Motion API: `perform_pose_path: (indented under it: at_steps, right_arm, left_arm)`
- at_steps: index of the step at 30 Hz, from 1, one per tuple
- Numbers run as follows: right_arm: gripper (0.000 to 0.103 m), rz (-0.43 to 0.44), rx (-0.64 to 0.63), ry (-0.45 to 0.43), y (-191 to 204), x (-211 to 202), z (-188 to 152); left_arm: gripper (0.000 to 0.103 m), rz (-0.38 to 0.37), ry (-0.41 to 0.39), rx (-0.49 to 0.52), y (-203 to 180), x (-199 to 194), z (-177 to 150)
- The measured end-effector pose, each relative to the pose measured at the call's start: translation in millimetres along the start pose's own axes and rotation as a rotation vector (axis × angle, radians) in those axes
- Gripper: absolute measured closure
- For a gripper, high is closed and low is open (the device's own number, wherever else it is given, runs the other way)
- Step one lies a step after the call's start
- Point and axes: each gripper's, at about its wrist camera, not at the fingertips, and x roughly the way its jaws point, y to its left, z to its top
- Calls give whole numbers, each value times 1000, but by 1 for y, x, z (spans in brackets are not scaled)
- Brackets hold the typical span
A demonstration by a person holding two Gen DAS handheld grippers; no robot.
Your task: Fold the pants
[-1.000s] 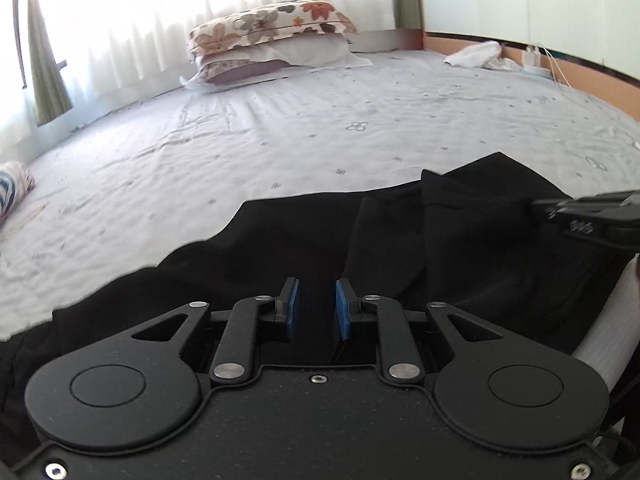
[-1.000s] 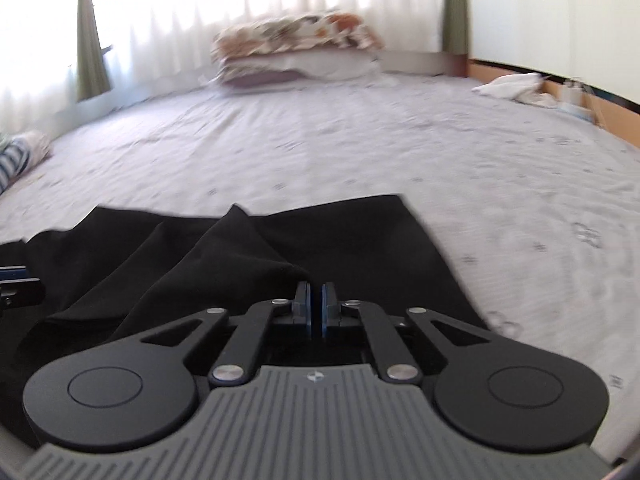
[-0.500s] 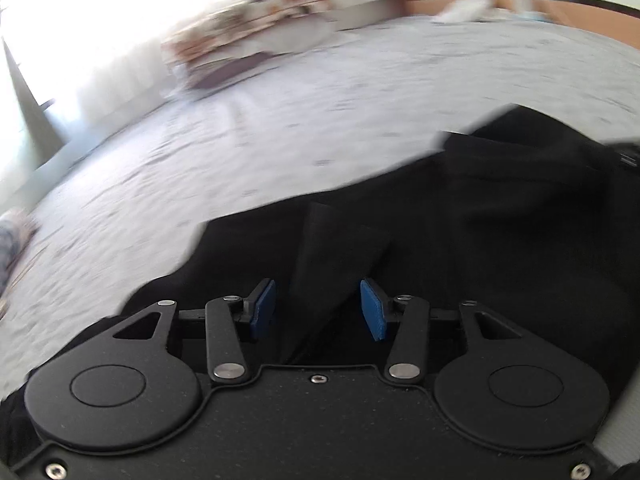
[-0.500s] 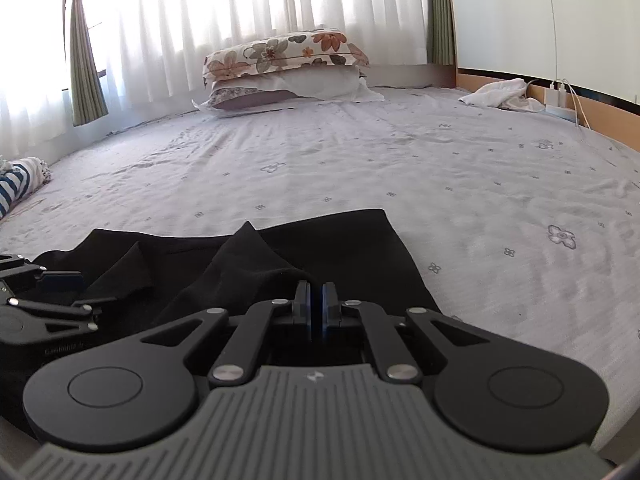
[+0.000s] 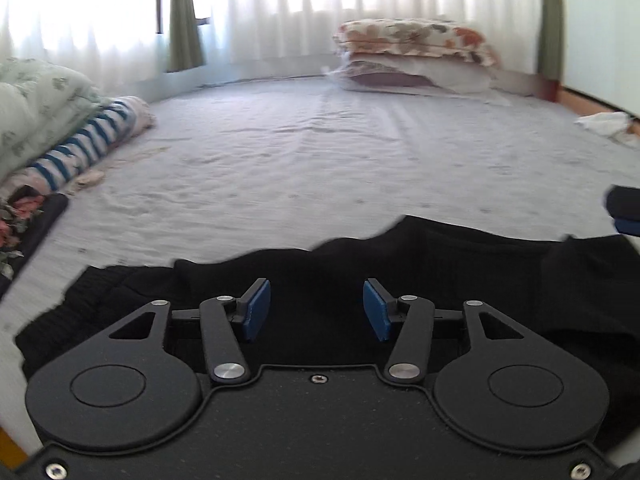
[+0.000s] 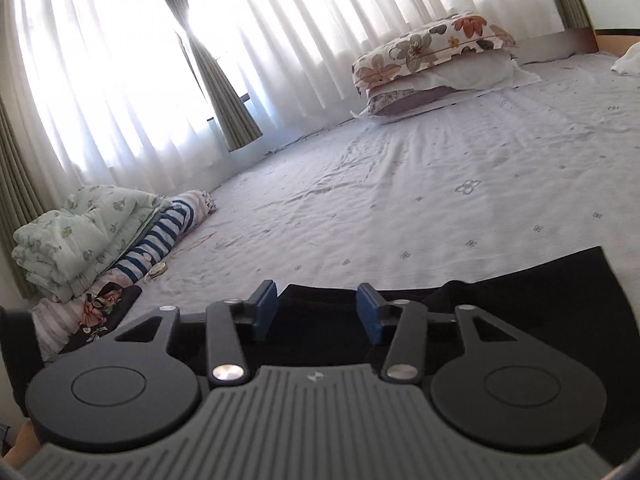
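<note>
With my left gripper [image 5: 316,310] and right gripper [image 6: 316,311] both spread apart and empty over the rumpled black fabric pants [image 5: 460,272] just ahead, the loose fold may slump crooked.

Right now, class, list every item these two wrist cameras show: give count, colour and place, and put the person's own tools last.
pants: one, black, rumpled on the sheet just ahead of both grippers
bed sheet: one, pale grey with small flower prints, covering the whole surface
pillows: a stack, top one floral, at the far end by the curtains
curtains: white sheers with green drapes, along the window
folded bedding: pale green quilt with a blue-striped piece beside it, far left
white cloth: one, far right edge
left gripper: one, black with blue pads, open above the pants
right gripper: one, black with blue pads, open
</note>
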Motion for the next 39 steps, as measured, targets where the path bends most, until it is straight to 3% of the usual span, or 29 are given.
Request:
perform_pose_path:
  at_steps: [3, 6, 8, 10, 12, 15, 16, 17, 18, 19, 20, 23, 27, 31, 34, 36, 39]
  right_arm:
    - [38, -89, -2, -17, -15, -25, -1]
    - [37, -274, -36, 6, -33, -45, -9]
    - [37, -390, -71, 45, -43, -51, -20]
    - [37, -465, -114, 93, -49, -54, -35]
    - [37, -504, -174, 129, -49, -55, -51]
    - [37, -535, -256, 161, -42, -52, -72]
    - [37, -533, -266, 167, -41, -52, -77]
    - [37, -529, -268, 169, -41, -51, -79]
    - [37, -524, -266, 164, -40, -52, -81]
    - [37, -523, -267, 160, -40, -52, -82]
    - [37, -521, -268, 160, -40, -52, -82]
    - [37, -505, -251, 161, -43, -55, -80]
    - [36, -489, -247, 156, -46, -57, -81]
    - [35, -482, -286, 154, -35, -53, -83]
    - [34, -442, -310, 154, -25, -46, -84]
    - [33, -408, -314, 161, -17, -40, -85]
    - [33, -369, -341, 173, -5, -33, -91]
  left_arm:
    - [49, -166, -9, 16, -19, -22, -9]
    - [32, -318, -2, 108, -62, -38, -22]
    - [21, -376, -28, 185, -91, -42, -29]
    - [21, -391, -27, 211, -116, -36, -29]
    - [19, -382, 42, 126, -127, -12, -21]
    - [15, -416, 156, -107, -121, 27, -14]
    - [15, -432, 189, -169, -118, 39, -13]
    - [22, -441, 209, -210, -114, 51, -13]
    - [33, -421, 200, -217, -113, 56, -12]
    - [75, -387, 180, -197, -115, 57, -9]
    - [92, -362, 177, -177, -115, 58, -5]
    - [96, -338, 103, -214, -90, 52, 10]
    - [95, -193, 0, -104, -69, 46, 39]
    - [92, -36, -26, -16, -56, 53, 52]
    - [67, 57, -31, 76, -56, 60, 54]
    - [66, 63, -39, 70, -53, 54, 51]
    - [63, -64, -31, 70, -54, 33, 42]
